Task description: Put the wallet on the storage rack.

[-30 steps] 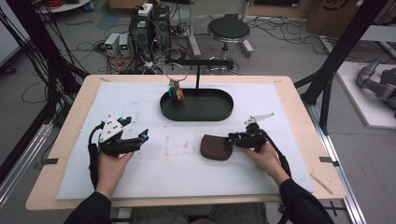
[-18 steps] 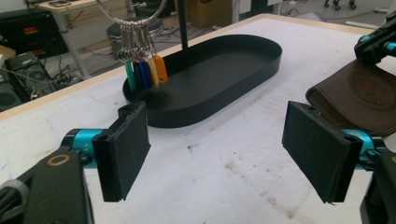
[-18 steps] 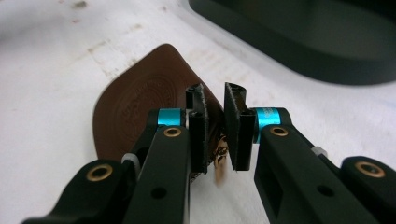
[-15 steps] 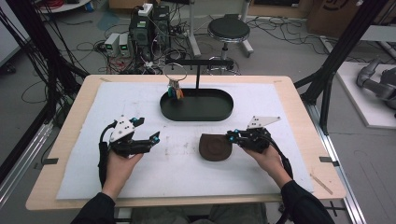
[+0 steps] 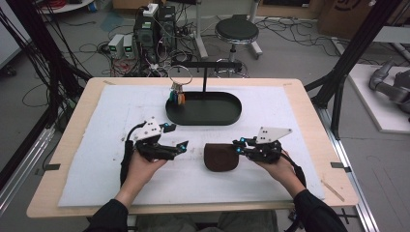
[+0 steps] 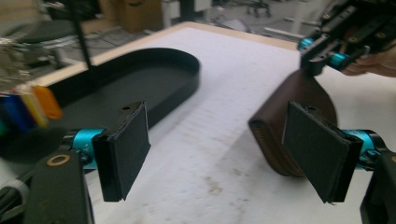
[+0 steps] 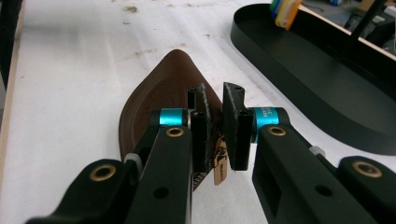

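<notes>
A: From the high view, the right tongs (image 5: 238, 147) have just been closing and now pinch the near edge of the brown pouch (image 5: 220, 157); the left tongs (image 5: 183, 146) have slid toward it.

B: The left gripper view has them wide, the pouch (image 6: 299, 100) just ahead.

A: In the right gripper view, the pouch's (image 7: 159, 98) edge is clamped; the black tray (image 7: 322, 70) lies beyond, nothing between.

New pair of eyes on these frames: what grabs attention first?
The right gripper, jaws just closed, pinches the edge of a brown leather pouch lying on the white mat at centre front. The left gripper hovers beside it with jaws wide open. Behind them sits a black oval tray with a stand holding colourful key tags.
</notes>
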Motion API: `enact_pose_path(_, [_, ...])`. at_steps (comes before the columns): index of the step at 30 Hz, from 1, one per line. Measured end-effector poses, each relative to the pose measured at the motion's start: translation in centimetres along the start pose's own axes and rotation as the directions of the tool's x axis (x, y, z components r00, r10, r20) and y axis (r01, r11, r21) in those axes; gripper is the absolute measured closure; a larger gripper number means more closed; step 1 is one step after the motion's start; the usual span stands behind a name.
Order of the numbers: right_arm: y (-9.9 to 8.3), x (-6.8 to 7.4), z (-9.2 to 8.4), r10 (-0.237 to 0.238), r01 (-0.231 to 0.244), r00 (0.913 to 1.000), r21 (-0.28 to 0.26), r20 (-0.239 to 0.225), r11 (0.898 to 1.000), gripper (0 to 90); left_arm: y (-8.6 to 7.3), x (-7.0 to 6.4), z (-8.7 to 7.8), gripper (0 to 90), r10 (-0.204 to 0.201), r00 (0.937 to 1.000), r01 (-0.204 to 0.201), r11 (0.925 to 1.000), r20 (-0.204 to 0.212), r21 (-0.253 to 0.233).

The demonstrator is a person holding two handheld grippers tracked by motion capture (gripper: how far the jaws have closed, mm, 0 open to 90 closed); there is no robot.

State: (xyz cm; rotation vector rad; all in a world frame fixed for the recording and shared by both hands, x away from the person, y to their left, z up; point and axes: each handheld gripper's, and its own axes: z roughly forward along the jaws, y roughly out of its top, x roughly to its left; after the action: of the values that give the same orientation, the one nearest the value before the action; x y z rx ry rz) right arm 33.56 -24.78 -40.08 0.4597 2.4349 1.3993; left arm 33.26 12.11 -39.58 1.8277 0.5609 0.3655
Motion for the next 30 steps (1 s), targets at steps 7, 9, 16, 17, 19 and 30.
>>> enact_pose_path(7, [0.0,0.6,-0.6,-0.074,0.074,0.9971,-0.011,-0.018,0.997,82.9,-0.2,-1.0,2.7,23.2,-0.016,0.9915,0.006,0.9972,0.129,0.074])
enact_pose_path(9, [0.0,0.6,-0.7,-0.095,0.095,0.9951,-0.013,-0.025,0.995,82.9,-0.4,-1.2,3.3,23.4,-0.027,0.9872,0.013,0.9958,0.157,0.090])
enact_pose_path(16, [-0.2,0.8,-1.2,-0.146,0.145,0.9881,-0.022,-0.049,0.989,82.8,-1.0,-1.3,5.2,30.0,-0.071,0.9683,0.041,0.9910,0.240,0.127])
enact_pose_path(17, [-0.2,0.8,-1.2,-0.150,0.149,0.9872,-0.022,-0.054,0.989,82.8,-1.1,-1.4,5.5,30.9,-0.074,0.9655,0.040,0.9898,0.250,0.137])
enact_pose_path(19, [-0.3,0.8,-1.3,-0.157,0.156,0.9855,-0.025,-0.063,0.987,82.8,-1.3,-1.5,6.0,33.9,-0.073,0.9595,0.032,0.9878,0.272,0.152])
enact_pose_path(30, [-0.5,0.5,-1.5,-0.130,0.128,0.9871,-0.032,-0.093,0.991,79.4,-1.6,-1.8,6.5,63.7,-0.054,0.9368,-0.010,0.9832,0.346,0.182])
